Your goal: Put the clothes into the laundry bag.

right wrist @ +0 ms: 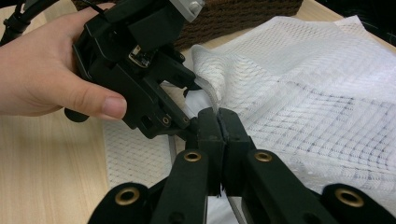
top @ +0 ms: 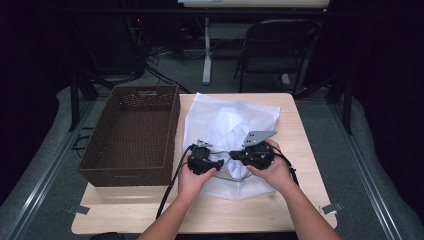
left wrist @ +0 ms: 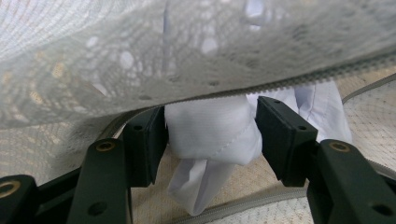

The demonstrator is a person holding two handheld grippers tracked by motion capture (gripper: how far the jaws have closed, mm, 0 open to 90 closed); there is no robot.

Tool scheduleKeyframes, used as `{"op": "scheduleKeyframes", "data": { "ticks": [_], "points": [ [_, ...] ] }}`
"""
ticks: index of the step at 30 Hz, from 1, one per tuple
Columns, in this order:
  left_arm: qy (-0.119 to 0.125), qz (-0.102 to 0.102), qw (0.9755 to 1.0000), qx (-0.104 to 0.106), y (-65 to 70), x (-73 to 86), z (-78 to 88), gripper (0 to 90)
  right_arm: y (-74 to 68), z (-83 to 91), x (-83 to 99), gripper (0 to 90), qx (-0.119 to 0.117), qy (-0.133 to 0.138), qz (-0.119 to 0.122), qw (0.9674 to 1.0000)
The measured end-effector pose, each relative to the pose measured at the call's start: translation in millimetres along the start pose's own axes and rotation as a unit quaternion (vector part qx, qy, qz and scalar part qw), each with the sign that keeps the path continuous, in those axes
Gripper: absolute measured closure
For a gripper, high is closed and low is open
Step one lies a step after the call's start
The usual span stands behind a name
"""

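1. Landmark: the white mesh laundry bag (top: 235, 135) lies flat on the wooden table (top: 300, 210), just right of the brown woven basket (top: 132, 132). All places below are given relative to this bag.

2. Task item: a white garment (left wrist: 212, 133) sits partly inside the bag, at its open near edge. In the left gripper view a fold of it hangs out under the zipper hem (left wrist: 299, 79).

3. Right gripper (right wrist: 218, 122): the jaws are pressed fully together, pinching the bag's upper edge at the mouth. In the high view this gripper (top: 239, 155) stands at the bag's near edge, right of the opening.

4. Left gripper (left wrist: 211, 135): the jaws stand about half open, and both pads bear on the bunched fold of garment between them. In the high view it (top: 219, 164) sits at the bag's near edge, left of the opening, close beside the right gripper.

5. Governing relation: the garment lies directly ahead of the left jaws, and the bag interior lies beyond it, away from the person. The mouth runs left to right along the near edge.

6. Judgement: the left gripper is the one placed to push the fold deeper under the raised hem while the right one keeps the mouth lifted.
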State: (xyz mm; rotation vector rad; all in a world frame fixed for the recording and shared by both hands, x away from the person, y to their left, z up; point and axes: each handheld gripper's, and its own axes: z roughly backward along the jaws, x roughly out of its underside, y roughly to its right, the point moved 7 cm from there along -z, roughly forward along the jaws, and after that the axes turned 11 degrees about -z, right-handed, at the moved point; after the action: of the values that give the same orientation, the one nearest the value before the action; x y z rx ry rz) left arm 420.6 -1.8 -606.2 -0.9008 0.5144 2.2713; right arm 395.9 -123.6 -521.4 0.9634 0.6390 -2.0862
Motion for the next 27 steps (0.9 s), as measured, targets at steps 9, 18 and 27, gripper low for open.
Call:
{"op": "scheduleKeyframes", "data": {
  "ticks": [9, 18, 27],
  "points": [
    [-0.004, -0.008, 0.9999, -0.008, 1.7, 3.4, -4.9, 49.1, -0.7, 0.0, 0.1, 89.3, -0.001, 0.0, -0.001, 1.0],
    [-0.003, -0.003, 0.9999, -0.013, -0.2, 6.2, -7.1, 60.1, -0.7, -0.1, 0.2, 89.3, -0.001, -0.001, -0.001, 1.0],
    [-0.011, -0.003, 0.9997, -0.019, -0.2, 8.3, -8.7, 71.4, -1.7, -0.6, 0.0, 89.3, -0.002, 0.0, 0.0, 1.0]
  ]
}}
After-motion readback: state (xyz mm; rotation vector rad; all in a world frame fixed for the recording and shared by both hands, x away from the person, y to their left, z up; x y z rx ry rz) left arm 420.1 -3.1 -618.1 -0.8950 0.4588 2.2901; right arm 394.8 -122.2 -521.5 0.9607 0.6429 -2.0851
